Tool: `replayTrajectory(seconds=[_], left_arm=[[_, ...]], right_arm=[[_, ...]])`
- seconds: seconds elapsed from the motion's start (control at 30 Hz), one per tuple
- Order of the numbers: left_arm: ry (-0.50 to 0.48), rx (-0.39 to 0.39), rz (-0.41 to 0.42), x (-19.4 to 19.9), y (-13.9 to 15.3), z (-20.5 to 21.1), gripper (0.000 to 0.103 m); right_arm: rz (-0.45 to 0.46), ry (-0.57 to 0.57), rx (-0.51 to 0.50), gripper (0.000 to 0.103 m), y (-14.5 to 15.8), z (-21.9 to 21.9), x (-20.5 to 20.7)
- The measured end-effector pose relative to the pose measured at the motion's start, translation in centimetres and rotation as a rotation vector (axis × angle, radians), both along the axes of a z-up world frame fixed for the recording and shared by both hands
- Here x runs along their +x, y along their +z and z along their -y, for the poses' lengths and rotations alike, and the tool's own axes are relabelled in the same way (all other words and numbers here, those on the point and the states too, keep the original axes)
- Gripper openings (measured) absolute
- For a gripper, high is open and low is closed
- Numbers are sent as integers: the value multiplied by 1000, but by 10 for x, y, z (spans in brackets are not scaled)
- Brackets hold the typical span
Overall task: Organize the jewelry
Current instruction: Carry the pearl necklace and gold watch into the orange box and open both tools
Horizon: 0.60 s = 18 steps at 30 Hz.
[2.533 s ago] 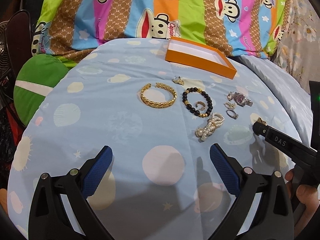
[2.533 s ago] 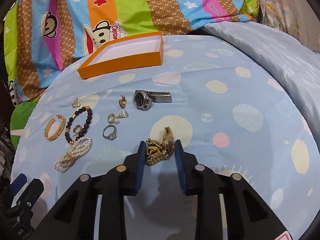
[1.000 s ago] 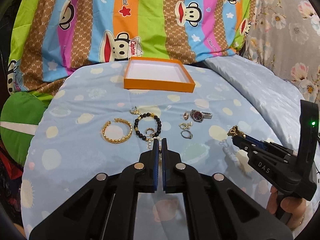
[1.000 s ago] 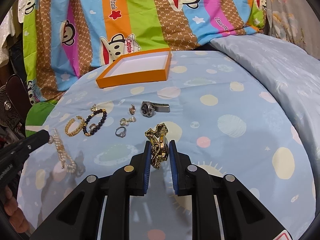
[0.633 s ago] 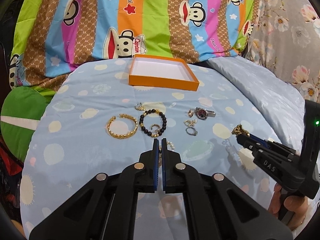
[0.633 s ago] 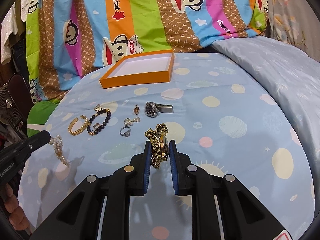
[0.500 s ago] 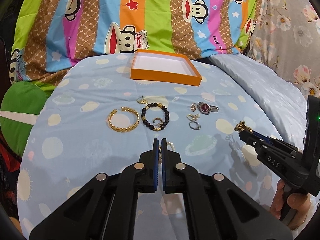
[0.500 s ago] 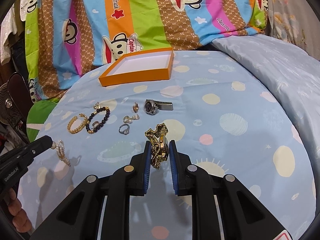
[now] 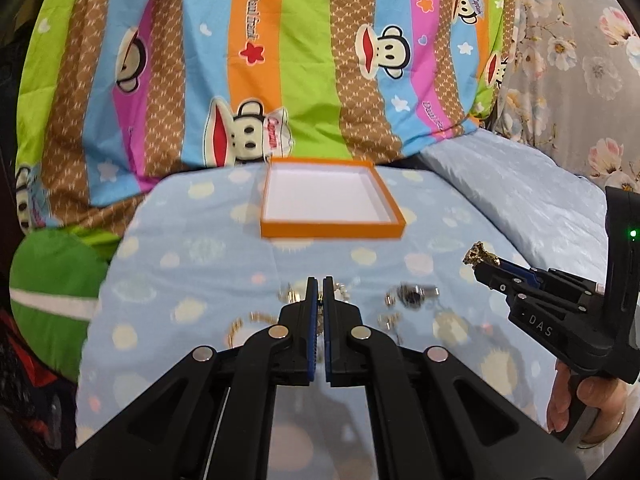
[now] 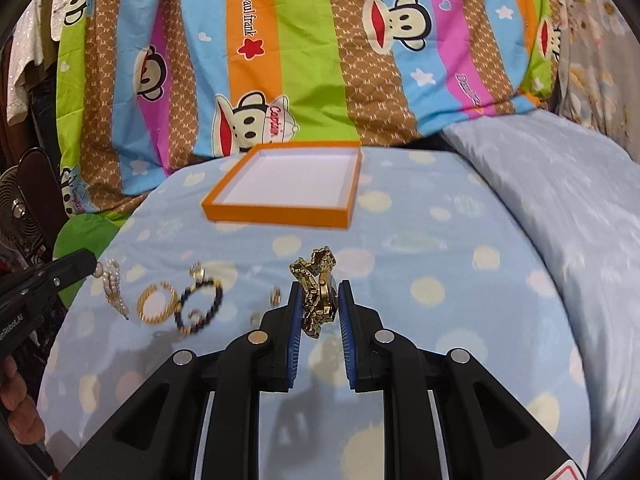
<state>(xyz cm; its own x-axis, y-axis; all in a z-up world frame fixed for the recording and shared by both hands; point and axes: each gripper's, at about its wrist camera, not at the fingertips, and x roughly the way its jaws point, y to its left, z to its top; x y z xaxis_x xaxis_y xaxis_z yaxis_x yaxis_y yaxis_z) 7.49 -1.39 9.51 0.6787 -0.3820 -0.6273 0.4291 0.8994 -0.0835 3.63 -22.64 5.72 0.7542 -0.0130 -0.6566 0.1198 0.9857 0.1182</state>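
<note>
Right gripper clamped on gold metal link watch; left gripper pinching white pearl bracelet (dangling), facing shallow orange cardboard tray.

Gold watch upright between jaws; pearl bracelet dangling; orange box open

Gold watch: shiny linked metal. Pearl strand: glossy beads. Bead bracelet: polished black. Gold bangle: bright textured metal. Orange tray: matt card, white inside. Bedsheet: soft matt cloth. Right gripper: matt black plastic, blue ribbed pads
</note>
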Motion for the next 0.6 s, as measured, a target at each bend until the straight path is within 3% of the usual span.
replayTrajectory(seconds=[0.13, 0.3, 0.6], left_arm=[[1, -1, 26, 52, 19, 17, 1], [-3, -15, 13, 128, 28, 43, 1], [4, 3, -40, 259, -1, 96, 1]], right_arm=[[3, 27, -26, 16, 14, 7, 52], [-34, 60, -5, 16, 9, 22, 133], [-100, 67, -35, 16, -21, 44, 252]])
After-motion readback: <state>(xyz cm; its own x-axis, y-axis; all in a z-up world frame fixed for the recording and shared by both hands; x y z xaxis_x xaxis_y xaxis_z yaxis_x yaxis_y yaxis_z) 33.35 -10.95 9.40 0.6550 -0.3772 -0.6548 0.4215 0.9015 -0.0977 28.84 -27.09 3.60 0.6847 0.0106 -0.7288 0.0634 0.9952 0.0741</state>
